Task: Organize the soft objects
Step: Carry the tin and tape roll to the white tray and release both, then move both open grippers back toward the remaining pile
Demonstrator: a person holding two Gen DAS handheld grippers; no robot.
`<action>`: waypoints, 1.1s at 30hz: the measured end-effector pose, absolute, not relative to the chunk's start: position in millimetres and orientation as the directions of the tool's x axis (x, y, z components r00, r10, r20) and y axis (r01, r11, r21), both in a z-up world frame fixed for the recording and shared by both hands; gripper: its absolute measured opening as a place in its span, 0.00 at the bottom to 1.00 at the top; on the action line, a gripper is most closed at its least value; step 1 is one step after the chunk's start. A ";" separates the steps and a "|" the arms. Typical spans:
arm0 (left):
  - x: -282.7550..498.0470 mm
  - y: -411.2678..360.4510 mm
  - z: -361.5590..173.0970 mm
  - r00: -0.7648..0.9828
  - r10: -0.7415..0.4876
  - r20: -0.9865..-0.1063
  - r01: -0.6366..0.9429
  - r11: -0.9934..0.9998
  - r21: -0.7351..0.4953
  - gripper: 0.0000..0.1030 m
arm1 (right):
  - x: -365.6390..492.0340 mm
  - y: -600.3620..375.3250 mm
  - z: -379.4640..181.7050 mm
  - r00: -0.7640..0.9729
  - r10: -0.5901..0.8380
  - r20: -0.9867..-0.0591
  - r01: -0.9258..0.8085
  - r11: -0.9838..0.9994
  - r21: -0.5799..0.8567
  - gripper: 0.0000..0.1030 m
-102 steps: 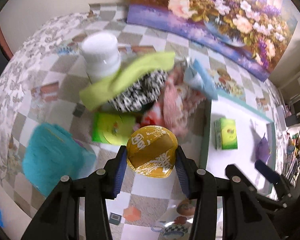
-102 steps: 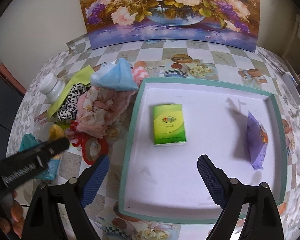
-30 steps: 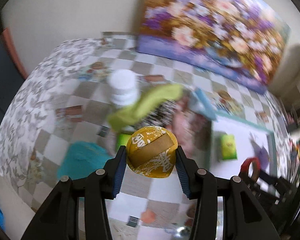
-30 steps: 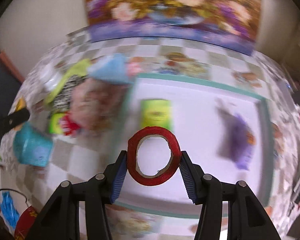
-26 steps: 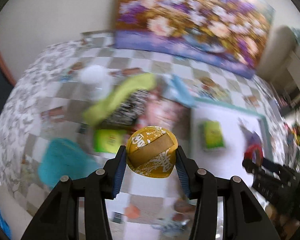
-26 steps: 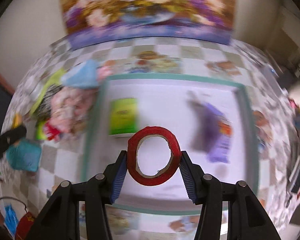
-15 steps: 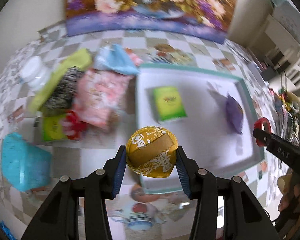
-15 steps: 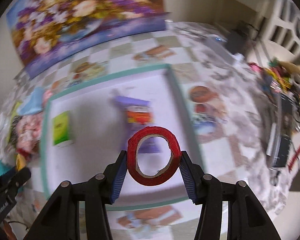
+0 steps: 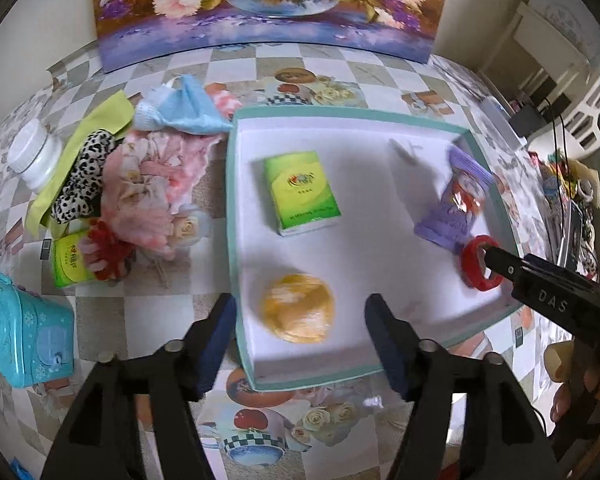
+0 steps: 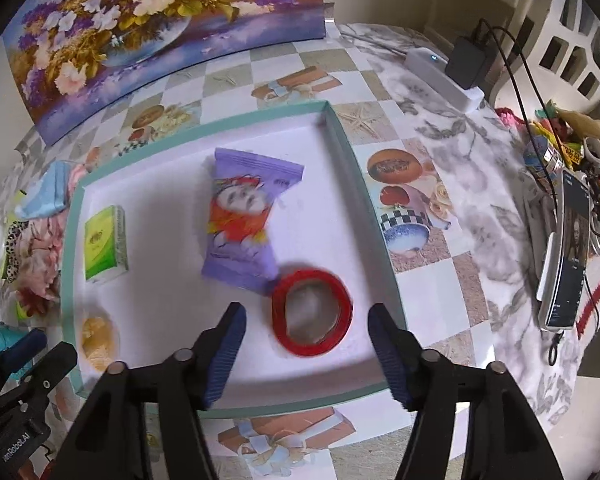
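Both claws, gripping half a second ago, now stand open. Left claw (image 9: 300, 320) has released the round yellow foil packet (image 9: 298, 313) into the teal-rimmed tray (image 9: 231, 184). Right claw (image 10: 304, 332) has released the red tape ring (image 10: 312, 311) beside the glossy purple sachet (image 10: 246, 220).

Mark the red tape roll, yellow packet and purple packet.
red tape roll (image 10: 312, 312), right wrist view, near rim
yellow packet (image 9: 298, 313), left wrist view, centre
purple packet (image 10: 242, 224), right wrist view, printed middle

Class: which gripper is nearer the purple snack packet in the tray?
Right. The right gripper hovers just beside the purple snack packet; the left gripper is across the tray.
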State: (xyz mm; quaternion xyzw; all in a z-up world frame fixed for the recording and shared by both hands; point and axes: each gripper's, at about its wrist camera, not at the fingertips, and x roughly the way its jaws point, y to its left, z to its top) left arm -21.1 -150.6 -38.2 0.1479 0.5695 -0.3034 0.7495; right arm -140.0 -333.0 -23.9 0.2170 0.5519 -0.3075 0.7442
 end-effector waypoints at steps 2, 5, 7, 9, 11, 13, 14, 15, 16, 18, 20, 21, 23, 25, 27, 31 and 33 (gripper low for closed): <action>-17.4 -147.1 -37.9 0.175 -0.288 -0.942 0.611 0.782 -0.125 0.74 | -137.1 -330.1 -22.7 0.207 -0.223 -0.953 0.691 0.723 -0.019 0.73; -9.5 -141.4 -39.0 0.193 -0.278 -0.941 0.586 0.802 -0.117 0.81 | -130.7 -323.6 -20.4 0.233 -0.217 -0.948 0.670 0.742 -0.005 0.81; -2.1 -134.3 -39.2 0.220 -0.261 -0.940 0.558 0.824 -0.099 0.90 | -125.7 -317.2 -17.9 0.256 -0.218 -0.942 0.655 0.756 0.003 0.87; 5.3 -126.2 -38.5 0.241 -0.250 -0.938 0.530 0.843 -0.089 0.90 | -121.9 -311.5 -14.9 0.280 -0.217 -0.935 0.642 0.766 0.015 0.97; 12.1 -117.4 -37.6 0.258 -0.239 -0.936 0.500 0.862 -0.083 0.91 | -118.0 -305.4 -10.6 0.317 -0.210 -0.925 0.632 0.774 0.040 1.00; 18.4 -109.0 -36.9 0.270 -0.230 -0.935 0.470 0.879 -0.080 0.91 | -115.3 -300.5 -6.4 0.348 -0.203 -0.915 0.626 0.777 0.065 1.00; 22.5 -103.5 -36.8 0.273 -0.225 -0.935 0.452 0.888 -0.082 0.91 | -113.7 -297.8 -4.4 0.364 -0.200 -0.910 0.623 0.778 0.078 1.00; 24.9 -100.5 -36.8 0.272 -0.223 -0.936 0.442 0.893 -0.085 0.91 | -112.1 -295.1 -2.7 0.378 -0.197 -0.905 0.619 0.781 0.088 1.00; 29.1 -95.4 -36.7 0.269 -0.222 -0.937 0.425 0.901 -0.091 0.91 | -110.4 -293.4 -1.6 0.382 -0.200 -0.902 0.620 0.779 0.090 1.00; 34.1 -89.2 -36.1 0.271 -0.218 -0.938 0.402 0.911 -0.095 0.91 | -106.1 -294.3 -1.4 0.369 -0.197 -0.908 0.633 0.769 0.091 1.00; 37.8 -82.5 -33.0 0.286 -0.208 -0.936 0.384 0.919 -0.087 0.91 | -104.7 -294.1 -1.2 0.401 -0.154 -0.903 0.629 0.763 0.150 1.00; 39.1 -80.1 -31.1 0.295 -0.204 -0.934 0.379 0.922 -0.082 0.91 | -104.4 -294.0 1.2 0.424 -0.144 -0.894 0.628 0.758 0.176 1.00; 41.2 -75.7 -26.5 0.313 -0.200 -0.929 0.372 0.925 -0.074 0.91 | -101.8 -290.7 9.1 0.430 -0.186 -0.883 0.623 0.769 0.141 1.00; 42.7 -72.1 -23.1 0.324 -0.198 -0.925 0.368 0.927 -0.070 0.91 | -99.8 -283.4 22.4 0.438 -0.273 -0.856 0.618 0.783 0.067 1.00; 44.9 -69.0 -20.8 0.330 -0.198 -0.923 0.362 0.929 -0.070 0.91 | -100.2 -279.7 32.4 0.453 -0.328 -0.829 0.628 0.778 0.035 1.00; 48.6 -63.0 -17.3 0.333 -0.205 -0.920 0.352 0.933 -0.081 0.91 | -102.7 -276.0 47.1 0.519 -0.365 -0.773 0.634 0.771 0.061 1.00; 51.8 -62.7 -16.8 0.334 -0.205 -0.920 0.350 0.933 -0.081 0.91 | -101.6 -273.2 50.2 0.536 -0.367 -0.760 0.629 0.774 0.070 1.00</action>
